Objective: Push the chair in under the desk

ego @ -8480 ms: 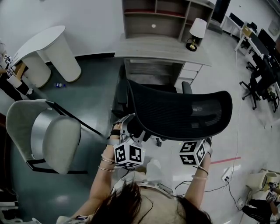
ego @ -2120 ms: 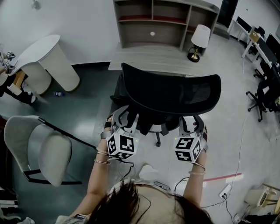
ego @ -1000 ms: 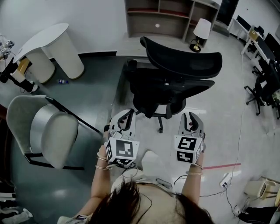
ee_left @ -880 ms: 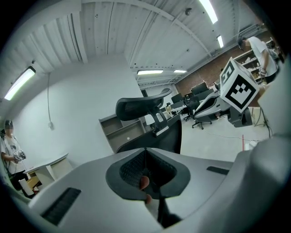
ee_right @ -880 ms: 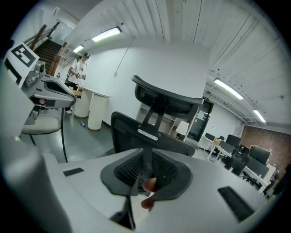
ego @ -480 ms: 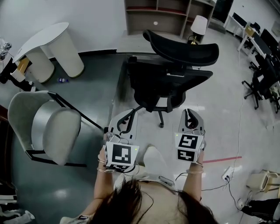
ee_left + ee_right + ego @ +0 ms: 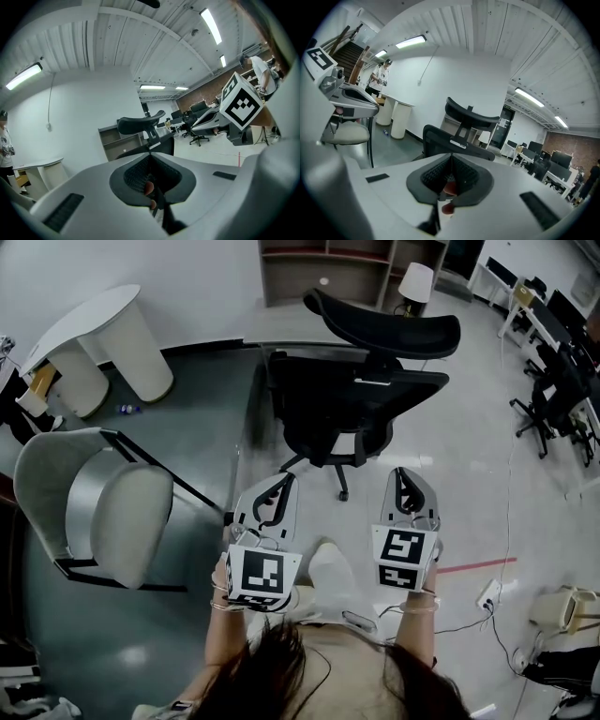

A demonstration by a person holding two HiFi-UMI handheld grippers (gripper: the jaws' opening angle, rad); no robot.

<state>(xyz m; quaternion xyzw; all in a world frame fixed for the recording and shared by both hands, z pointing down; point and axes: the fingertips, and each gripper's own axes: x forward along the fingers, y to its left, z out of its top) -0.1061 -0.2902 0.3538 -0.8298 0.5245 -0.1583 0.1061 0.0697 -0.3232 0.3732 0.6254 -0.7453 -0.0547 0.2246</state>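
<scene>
The black mesh office chair stands with its back to me, against the front of the grey desk. Its headrest overlaps the desk top and its seat is hidden by the backrest. My left gripper and right gripper hover over the floor, well short of the chair and touching nothing. The left gripper is shut and empty, with the chair far ahead. The right gripper is closing its jaws to shut, nothing between them, and the chair is ahead.
A grey shell chair on a black frame stands at my left, with a white round table behind it. A shelf unit and lamp sit on the desk. Office chairs are at right. Red floor tape and a cable lie near my right.
The chair has rolled away from me toward the desk. Both grippers have left its back and now hang clear of it; the right jaws have closed.
</scene>
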